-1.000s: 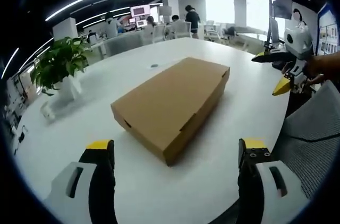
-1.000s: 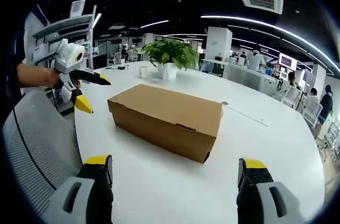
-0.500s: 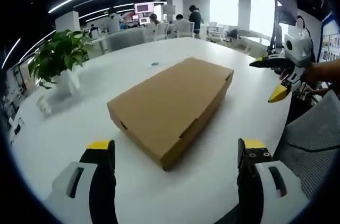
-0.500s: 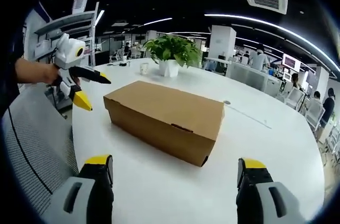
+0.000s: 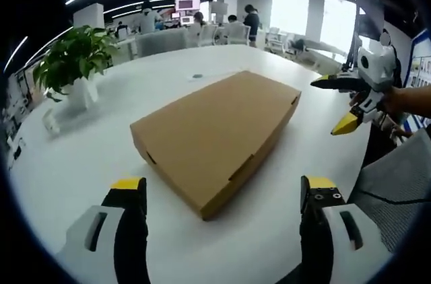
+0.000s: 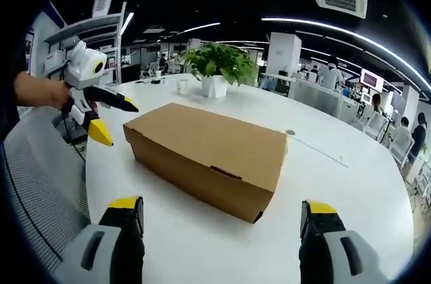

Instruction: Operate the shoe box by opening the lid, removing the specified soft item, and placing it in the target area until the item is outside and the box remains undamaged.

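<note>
On the white table [image 5: 81, 163] lies the closed brown cardboard shoe box [image 5: 215, 132], its lid down flat; in the left gripper view it sits ahead of the left gripper [image 5: 219, 196], between the lines of the two yellow-tipped jaws and a little beyond them, one corner turned toward the camera; the jaws stand wide apart, released, touching nothing. From the right side of that view the right gripper [image 5: 340, 103] comes in, held by a hand [image 5: 407, 101], hovering near the far end of the box and apart from it, its jaws spread and holding nothing. In the right gripper view the shoe box [image 6: 209, 156] lies ahead of the right gripper [image 6: 222, 213], its long front wall facing the camera, beyond the jaw tips and not touched; the left gripper [image 6: 108, 117] shows at the left, just beside the near-left corner of the box, jaws parted. A potted plant [image 6: 217, 68] in a white pot stands on the table [image 6: 350, 183] behind the box, well apart from it; a grey mesh chair [image 6: 40, 190] sits at the table's edge.
</note>
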